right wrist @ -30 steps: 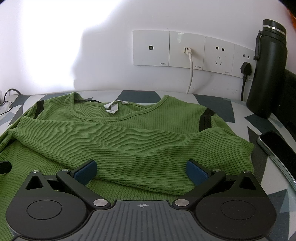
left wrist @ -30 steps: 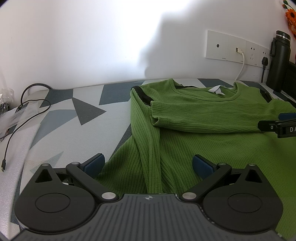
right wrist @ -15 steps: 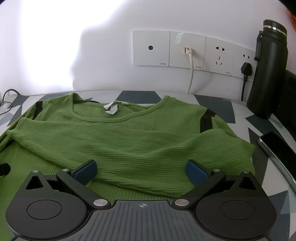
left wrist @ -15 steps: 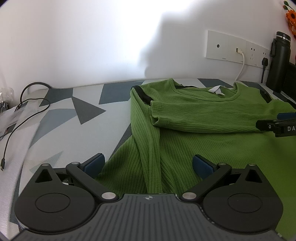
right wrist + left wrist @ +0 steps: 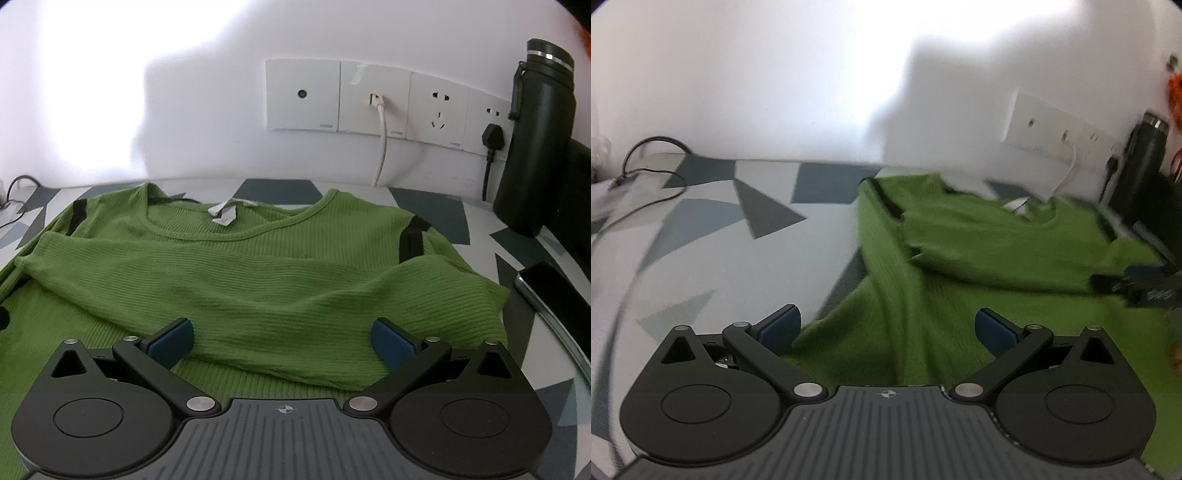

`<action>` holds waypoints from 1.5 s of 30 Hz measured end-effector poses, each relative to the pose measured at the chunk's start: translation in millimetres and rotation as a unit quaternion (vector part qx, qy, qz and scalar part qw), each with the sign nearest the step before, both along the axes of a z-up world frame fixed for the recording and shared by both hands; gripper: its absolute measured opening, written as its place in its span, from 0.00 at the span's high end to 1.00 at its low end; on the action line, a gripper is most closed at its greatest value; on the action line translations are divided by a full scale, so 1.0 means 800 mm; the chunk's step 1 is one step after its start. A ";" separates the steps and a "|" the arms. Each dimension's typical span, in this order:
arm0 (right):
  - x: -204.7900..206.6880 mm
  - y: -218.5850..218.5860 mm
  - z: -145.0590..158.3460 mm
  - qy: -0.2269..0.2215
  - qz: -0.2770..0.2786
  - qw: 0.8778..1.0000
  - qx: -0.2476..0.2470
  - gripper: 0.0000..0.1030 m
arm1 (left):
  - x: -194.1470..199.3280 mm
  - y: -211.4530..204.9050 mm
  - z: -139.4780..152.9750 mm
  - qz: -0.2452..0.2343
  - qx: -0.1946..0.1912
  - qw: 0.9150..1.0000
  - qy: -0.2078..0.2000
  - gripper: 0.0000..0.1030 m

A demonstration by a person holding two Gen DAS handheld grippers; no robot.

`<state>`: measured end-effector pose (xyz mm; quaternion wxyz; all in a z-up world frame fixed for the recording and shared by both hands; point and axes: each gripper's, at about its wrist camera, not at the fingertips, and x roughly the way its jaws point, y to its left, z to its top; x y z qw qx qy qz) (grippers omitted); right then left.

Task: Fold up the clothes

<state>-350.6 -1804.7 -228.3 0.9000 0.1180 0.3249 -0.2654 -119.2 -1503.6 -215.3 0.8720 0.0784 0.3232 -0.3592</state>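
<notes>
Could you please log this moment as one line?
task: fold clothes | left gripper: open, over shirt | right gripper: open, over sleeve | sleeve: folded across chest

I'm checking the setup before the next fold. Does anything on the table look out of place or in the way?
A dark phone lies right beside the green sweater at its right edge, close enough to get swept by a fold. The sweater itself looks fine: one sleeve is folded across the chest. Both grippers, left and right, are open.
</notes>
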 end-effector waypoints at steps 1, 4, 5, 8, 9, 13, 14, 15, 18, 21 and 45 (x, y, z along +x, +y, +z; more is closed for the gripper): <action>0.000 -0.003 0.001 0.004 0.003 1.000 0.006 0.01 | 0.000 -0.002 0.000 0.003 0.023 1.000 -0.011 0.01; -0.007 -0.007 0.003 0.004 0.012 1.000 0.016 0.01 | 0.003 0.008 0.000 0.010 0.048 0.999 -0.022 0.00; -0.010 -0.008 0.003 -0.001 0.013 1.000 0.020 0.01 | 0.008 0.015 -0.001 0.018 0.047 0.999 -0.014 0.00; -0.024 -0.018 0.010 -0.049 0.001 0.997 0.052 0.01 | 0.022 0.034 0.003 0.034 0.034 0.999 0.010 0.00; -0.029 -0.023 0.014 -0.067 -0.007 0.996 0.062 0.01 | 0.027 0.039 0.007 0.038 0.025 0.999 0.020 0.00; -0.045 -0.040 0.024 -0.114 -0.036 0.990 0.075 0.01 | 0.037 0.047 0.032 0.065 0.009 0.998 0.013 0.00; -0.048 -0.043 0.023 -0.116 -0.044 0.990 0.071 0.01 | 0.038 0.048 0.041 0.069 0.007 0.998 0.008 0.00; -0.051 -0.045 0.022 -0.117 -0.051 0.990 0.067 0.01 | 0.040 0.048 0.049 0.073 0.004 0.997 0.002 0.00; -0.058 -0.048 0.018 -0.124 -0.066 0.989 0.051 0.01 | 0.039 0.050 0.073 0.055 -0.040 0.998 0.010 0.01; -0.062 -0.045 0.010 -0.126 -0.057 0.990 0.036 0.01 | 0.026 0.038 0.087 -0.012 -0.087 0.996 0.024 0.16; -0.066 -0.051 0.003 -0.121 -0.049 0.988 0.078 0.01 | 0.042 -0.044 0.027 0.084 -0.077 0.982 0.147 0.64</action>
